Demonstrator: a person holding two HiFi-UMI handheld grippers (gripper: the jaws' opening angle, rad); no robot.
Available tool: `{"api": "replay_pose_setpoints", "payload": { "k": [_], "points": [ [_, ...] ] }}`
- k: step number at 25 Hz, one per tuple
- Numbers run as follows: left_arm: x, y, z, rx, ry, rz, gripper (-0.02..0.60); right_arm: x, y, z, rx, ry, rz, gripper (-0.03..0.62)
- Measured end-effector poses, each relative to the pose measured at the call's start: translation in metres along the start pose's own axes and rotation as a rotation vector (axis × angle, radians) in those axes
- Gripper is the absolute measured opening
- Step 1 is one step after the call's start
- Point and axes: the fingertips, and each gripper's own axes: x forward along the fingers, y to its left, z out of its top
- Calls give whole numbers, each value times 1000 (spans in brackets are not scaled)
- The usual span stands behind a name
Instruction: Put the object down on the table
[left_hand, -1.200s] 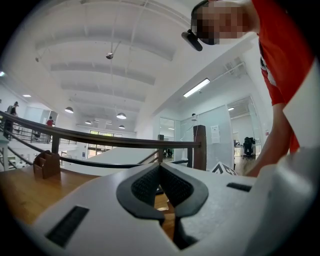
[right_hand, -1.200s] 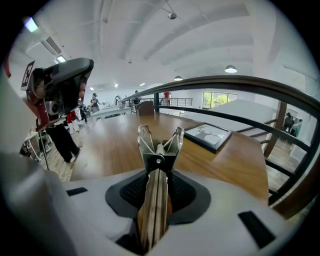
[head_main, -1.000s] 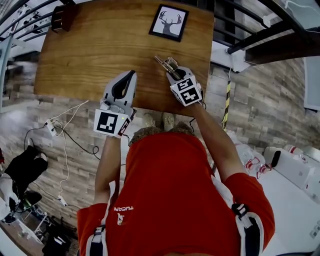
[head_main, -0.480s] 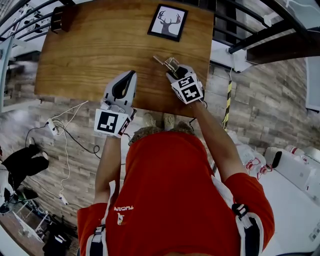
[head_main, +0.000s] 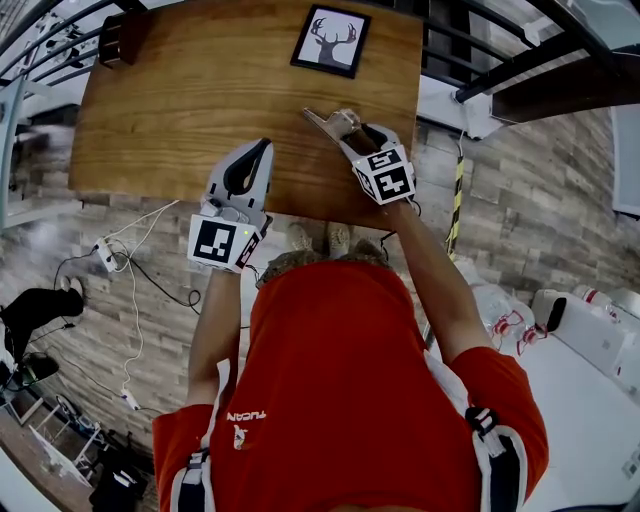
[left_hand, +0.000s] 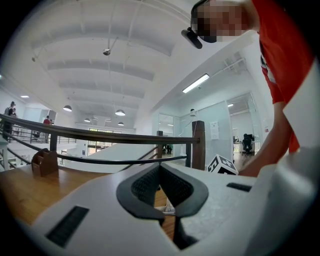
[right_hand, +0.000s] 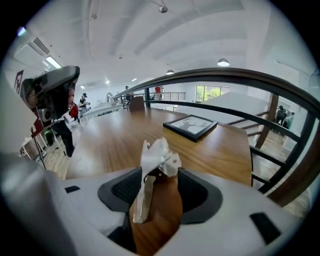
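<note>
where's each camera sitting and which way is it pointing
Head view: on the person's head, facing steeply down at the table; shows red shirt, arms, left gripper, right gripper.
Left gripper view: on the left gripper, facing along its shut jaws toward a railing; red shirt at right.
Right gripper view: on the right gripper, facing along its opening jaws, metal object between them, toward the deer picture.
Shared: head and right gripper views both show that picture.

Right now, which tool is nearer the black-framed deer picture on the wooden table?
Right. The right tool, jaws opening around a pale metal object, is just short of the black-framed deer picture. The left tool is farther back and left, at the near edge of the wooden table.
</note>
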Motion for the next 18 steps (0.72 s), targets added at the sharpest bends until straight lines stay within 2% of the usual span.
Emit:
{"api": "replay_pose_setpoints", "payload": {
  "k": [5,9,14,18],
  "points": [
    [0,-5,2,2,-6,-11,9,-18,-3,12,8,-74,-6,239],
    [-1,-8,7,6,-15,-18,9,-47,7,47,-7,-236,31,233],
    [-4,-14,12,11,-25,-31,9,-95,30,99,-18,-454,119,181],
    [-7,-18,21,13,-40,-39,9,-131,46,129,-26,-574,146,127]
  ]
}}
